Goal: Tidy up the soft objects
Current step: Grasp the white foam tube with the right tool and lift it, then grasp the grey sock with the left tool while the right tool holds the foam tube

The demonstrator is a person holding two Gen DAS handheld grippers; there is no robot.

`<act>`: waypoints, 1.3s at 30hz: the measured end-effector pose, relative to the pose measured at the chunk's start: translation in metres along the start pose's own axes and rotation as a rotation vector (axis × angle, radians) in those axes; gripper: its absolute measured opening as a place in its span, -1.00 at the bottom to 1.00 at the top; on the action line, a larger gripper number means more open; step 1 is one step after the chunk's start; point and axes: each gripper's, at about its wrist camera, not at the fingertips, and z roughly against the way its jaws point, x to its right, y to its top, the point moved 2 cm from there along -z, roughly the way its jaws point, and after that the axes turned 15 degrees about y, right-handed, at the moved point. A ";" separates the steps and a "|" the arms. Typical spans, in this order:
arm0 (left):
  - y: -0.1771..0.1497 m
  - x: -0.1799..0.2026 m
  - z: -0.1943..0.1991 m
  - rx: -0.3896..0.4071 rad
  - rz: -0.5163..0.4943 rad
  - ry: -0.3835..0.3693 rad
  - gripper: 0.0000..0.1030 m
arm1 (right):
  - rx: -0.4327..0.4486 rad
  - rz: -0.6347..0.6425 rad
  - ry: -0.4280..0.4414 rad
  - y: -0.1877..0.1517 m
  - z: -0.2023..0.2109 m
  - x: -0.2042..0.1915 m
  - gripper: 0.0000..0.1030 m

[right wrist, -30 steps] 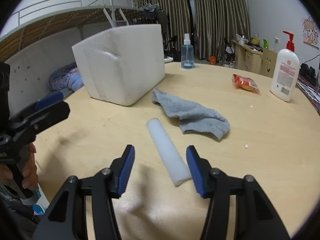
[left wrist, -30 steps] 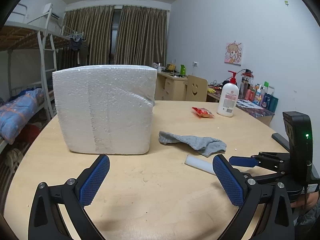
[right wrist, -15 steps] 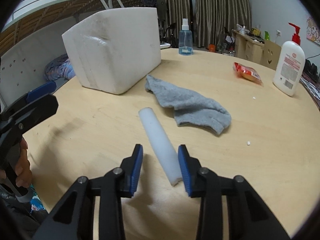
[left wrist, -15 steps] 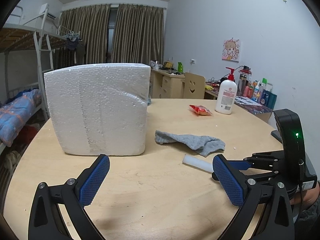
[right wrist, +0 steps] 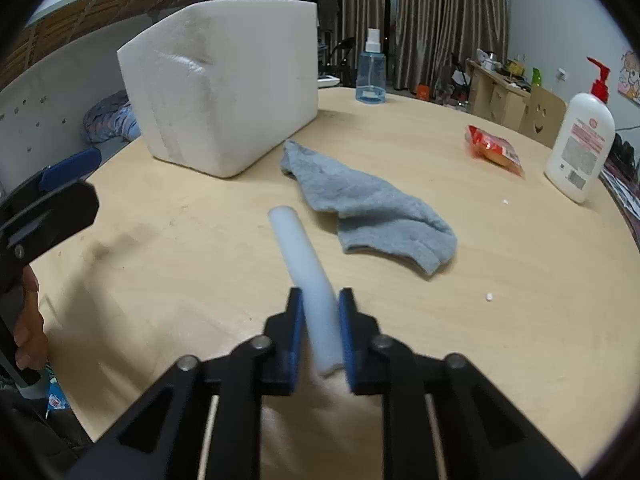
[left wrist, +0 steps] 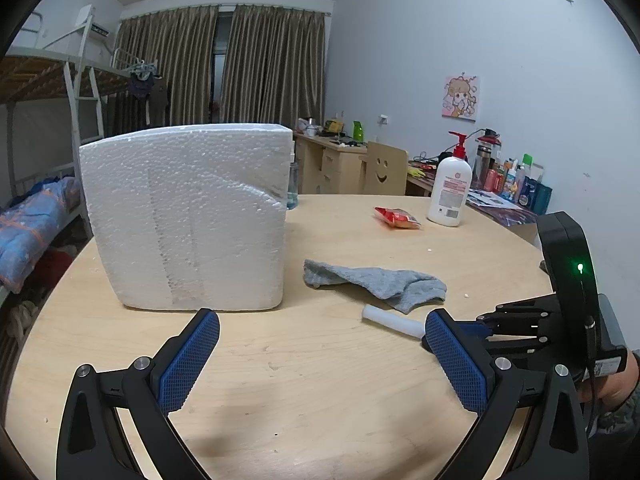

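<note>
At the near edge of the bench, the right tongs are clamped on the near end of the white foam stick. The blue pads press it from both sides, and most of its length points away toward the middle of the bench. The left tongs hover over the near edge with their jaws wide apart and nothing between them.

Just beyond the stick lies the grey sock, crumpled flat; the two are very close, and I cannot tell if they touch. Farther, toward the left edge, stands the big white foam box.

The grip is only on one end, so I think the long free part could swing or slip out during a lift. The foam could also be squeezed and bent. The free end may drag the sock if it is moved sideways.

One second before, the right jaws stood open on both sides of the stick; now they have closed onto it. The left tongs look unchanged.
</note>
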 end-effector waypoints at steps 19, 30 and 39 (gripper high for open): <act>0.013 0.037 0.005 0.019 -0.058 -0.057 0.99 | 0.168 -0.101 0.065 -0.010 0.058 0.010 -0.75; 0.025 0.086 -0.009 -0.003 -0.116 -0.130 0.99 | 0.249 -0.153 0.002 -0.029 0.103 0.032 -0.75; 0.032 0.112 -0.046 -0.072 -0.137 -0.116 0.99 | 0.296 -0.201 -0.006 -0.044 0.121 0.050 -0.75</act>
